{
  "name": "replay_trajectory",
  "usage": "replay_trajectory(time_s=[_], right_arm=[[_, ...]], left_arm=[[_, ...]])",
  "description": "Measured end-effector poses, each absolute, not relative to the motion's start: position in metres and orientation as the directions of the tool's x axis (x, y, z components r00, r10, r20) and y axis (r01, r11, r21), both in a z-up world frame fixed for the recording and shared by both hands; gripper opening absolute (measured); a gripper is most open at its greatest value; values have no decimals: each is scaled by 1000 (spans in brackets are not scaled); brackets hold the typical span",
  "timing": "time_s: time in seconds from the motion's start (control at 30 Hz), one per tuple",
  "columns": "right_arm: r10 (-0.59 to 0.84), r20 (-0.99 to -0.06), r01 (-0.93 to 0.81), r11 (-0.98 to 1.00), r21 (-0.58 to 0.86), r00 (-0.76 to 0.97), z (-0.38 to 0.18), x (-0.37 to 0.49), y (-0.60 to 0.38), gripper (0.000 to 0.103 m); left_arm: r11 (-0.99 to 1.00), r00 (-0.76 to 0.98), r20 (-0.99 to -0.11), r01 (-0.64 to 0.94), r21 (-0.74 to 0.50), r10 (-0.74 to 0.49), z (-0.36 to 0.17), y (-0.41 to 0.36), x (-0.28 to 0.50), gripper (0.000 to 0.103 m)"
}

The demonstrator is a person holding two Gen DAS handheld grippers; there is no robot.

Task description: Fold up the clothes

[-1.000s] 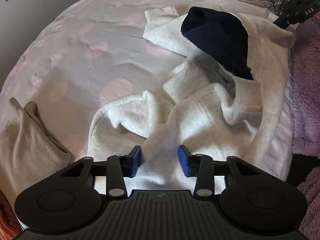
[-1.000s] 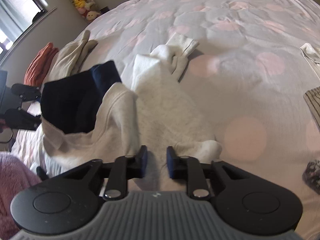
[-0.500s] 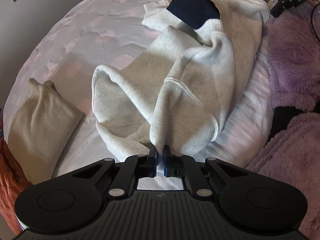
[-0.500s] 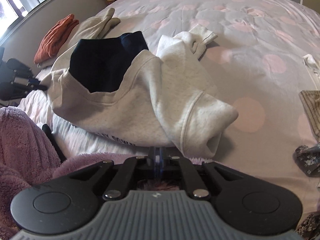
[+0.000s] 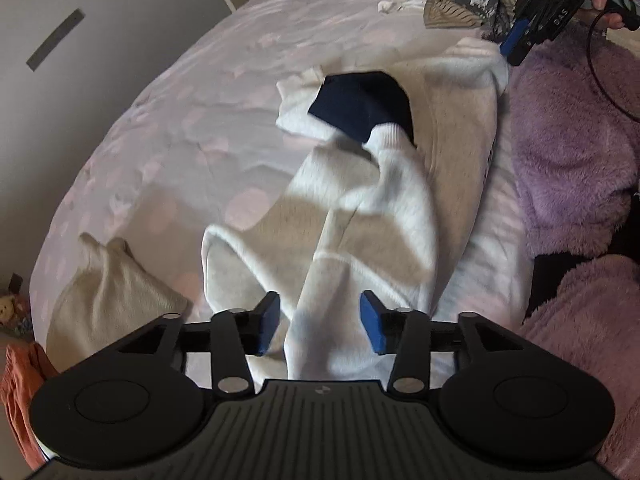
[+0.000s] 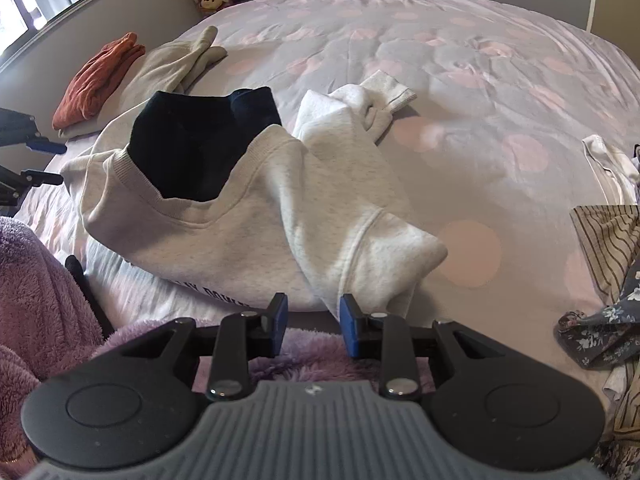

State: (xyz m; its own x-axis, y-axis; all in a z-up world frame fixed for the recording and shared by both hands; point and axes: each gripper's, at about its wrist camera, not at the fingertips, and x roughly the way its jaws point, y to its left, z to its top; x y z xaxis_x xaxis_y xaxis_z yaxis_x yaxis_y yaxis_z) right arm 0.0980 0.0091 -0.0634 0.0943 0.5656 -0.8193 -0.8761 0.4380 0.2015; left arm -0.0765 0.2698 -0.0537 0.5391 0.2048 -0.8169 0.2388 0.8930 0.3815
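Both tools, left tool and right tool, sit spread and empty over my grey sweatshirt, crumpled on the bed, probably mid-straightening, so next I'd regrip its edges and pull it flat.

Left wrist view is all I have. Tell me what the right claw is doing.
Observer: The right claw is open with nothing between its fingers; the grey sweatshirt lies just ahead of it.
Operator: Say where the navy piece sits.
Observer: The navy piece fills the sweatshirt's ribbed neck opening.
Operator: Describe the sweatshirt's near edge.
Observer: Dark printed lettering shows there, partly hidden and unreadable.
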Motion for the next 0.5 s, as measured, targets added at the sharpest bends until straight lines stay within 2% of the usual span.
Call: replay_trajectory(time_s=[0.27, 0.3, 0.33, 0.4, 0.5], right_arm=[[578, -812, -872, 435, 223, 81, -66, 93, 7, 36], [579, -812, -872, 436, 225, 80, -67, 92, 7, 37], [579, -812, -870, 437, 227, 78, -68, 92, 7, 37], [578, -812, -868, 439, 232, 76, -70, 93, 8, 38], [578, -813, -865, 442, 238, 71, -74, 93, 8, 38]], left_arm=[[809, 471, -850, 389, 440, 235, -96, 246, -38, 50], [812, 457, -857, 389, 435, 240, -99, 248, -37, 43], [817, 441, -864, 387, 428, 244, -102, 251, -35, 29], [827, 447, -862, 371, 422, 240, -101, 255, -38, 18], [850, 450, -869, 358, 386, 205, -91, 257, -43, 11]])
